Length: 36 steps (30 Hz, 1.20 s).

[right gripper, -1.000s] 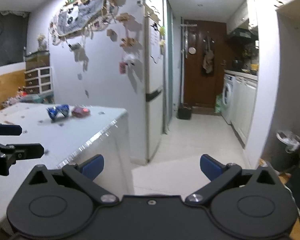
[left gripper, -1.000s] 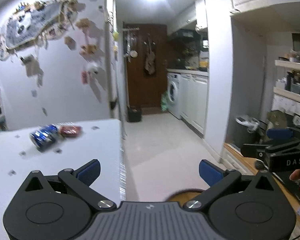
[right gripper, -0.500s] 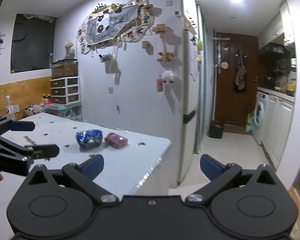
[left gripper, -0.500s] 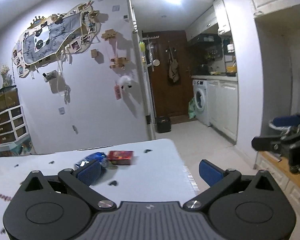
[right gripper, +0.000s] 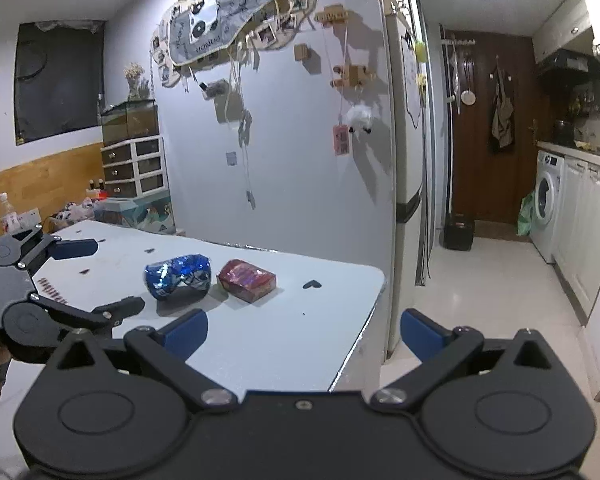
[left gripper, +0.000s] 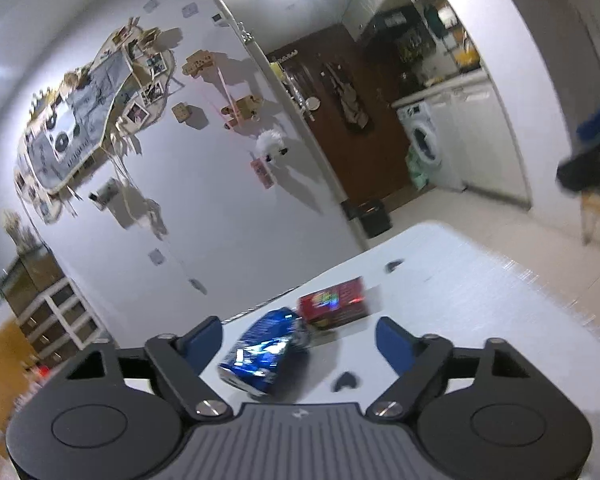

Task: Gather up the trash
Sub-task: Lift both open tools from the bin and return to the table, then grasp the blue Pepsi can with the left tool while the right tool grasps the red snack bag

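Note:
A crushed blue can (left gripper: pixel 266 354) lies on the white table (left gripper: pixel 460 280), with a red box (left gripper: pixel 334 306) just behind it. My left gripper (left gripper: pixel 300 340) is low over the table. Its jaws are closing, and the can sits just ahead of and between the blue pads (left gripper: pixel 204 336), which do not press on it. In the right wrist view the can (right gripper: pixel 180 276) and the red box (right gripper: pixel 247 280) lie side by side, with the left gripper (right gripper: pixel 100 278) coming in from the left. My right gripper (right gripper: pixel 304 332) stands open and holds nothing, short of the table's corner.
The table's right edge (right gripper: pixel 364 320) drops to a tiled floor that runs down a hallway to a brown door (right gripper: pixel 488 140). A decorated fridge side (right gripper: pixel 300 140) stands behind the table. Beyond are a small black bin (right gripper: pixel 458 232), a washing machine (right gripper: pixel 546 192) and drawers (right gripper: pixel 134 168).
Both views have swung left onto the table, and the can and box are now much nearer. The left gripper has rolled and its fingers stand closer together, with the can now in front of them.

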Motion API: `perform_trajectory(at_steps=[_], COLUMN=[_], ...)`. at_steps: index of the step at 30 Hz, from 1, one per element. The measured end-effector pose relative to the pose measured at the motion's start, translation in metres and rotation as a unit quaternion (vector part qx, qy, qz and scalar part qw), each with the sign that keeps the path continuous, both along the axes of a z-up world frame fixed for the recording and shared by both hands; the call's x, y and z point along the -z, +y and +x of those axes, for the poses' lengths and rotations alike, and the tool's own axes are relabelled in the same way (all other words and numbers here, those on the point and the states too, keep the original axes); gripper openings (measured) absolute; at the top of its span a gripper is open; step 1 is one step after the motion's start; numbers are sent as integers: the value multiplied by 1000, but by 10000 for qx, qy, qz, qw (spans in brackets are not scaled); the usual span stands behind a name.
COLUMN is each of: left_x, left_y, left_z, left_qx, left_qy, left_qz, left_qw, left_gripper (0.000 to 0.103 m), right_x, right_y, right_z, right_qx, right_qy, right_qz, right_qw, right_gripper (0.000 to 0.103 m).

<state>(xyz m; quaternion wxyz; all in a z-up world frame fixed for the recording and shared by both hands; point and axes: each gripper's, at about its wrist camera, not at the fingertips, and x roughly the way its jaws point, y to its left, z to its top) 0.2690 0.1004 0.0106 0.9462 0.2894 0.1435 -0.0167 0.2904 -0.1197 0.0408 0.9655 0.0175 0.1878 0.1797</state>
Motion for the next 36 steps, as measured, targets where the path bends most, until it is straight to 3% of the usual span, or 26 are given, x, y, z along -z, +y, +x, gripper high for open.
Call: perform_trajectory(at_steps=[5, 11, 17, 21, 23, 27, 30, 36], left_x=[31, 67, 90, 87, 86, 81, 73, 47], left_y=[4, 0, 1, 7, 10, 14, 24, 51], left_z=[37, 74, 99, 109, 114, 115, 114, 111], left_qx=[-304, -485, -797, -800, -750, -647, -553, -343], left_qy=[-43, 166, -99, -68, 64, 15, 32, 76], left_qz=[725, 1400, 2107, 1881, 1750, 1529, 1097, -201], left_qw=[9969, 9888, 9742, 9789, 9817, 9861, 9924, 9992], left_gripper=[57, 56, 53, 48, 36, 29, 26, 22], right_x=[12, 24, 27, 25, 25, 28, 30, 36], right_y=[7, 16, 28, 38, 44, 59, 74, 109], right_z=[19, 36, 57, 82, 99, 129, 146, 166], right_qx=[34, -97, -415, -687, -716, -994, -1294, -1862], right_qy=[8, 128, -109, -214, -236, -228, -177, -255], right_qz=[178, 237, -16, -137, -148, -320, -540, -1293], right_qw=[9998, 9996, 9991, 9973, 9970, 9943, 9900, 9736], right_gripper=[103, 103, 103, 103, 103, 103, 103, 100])
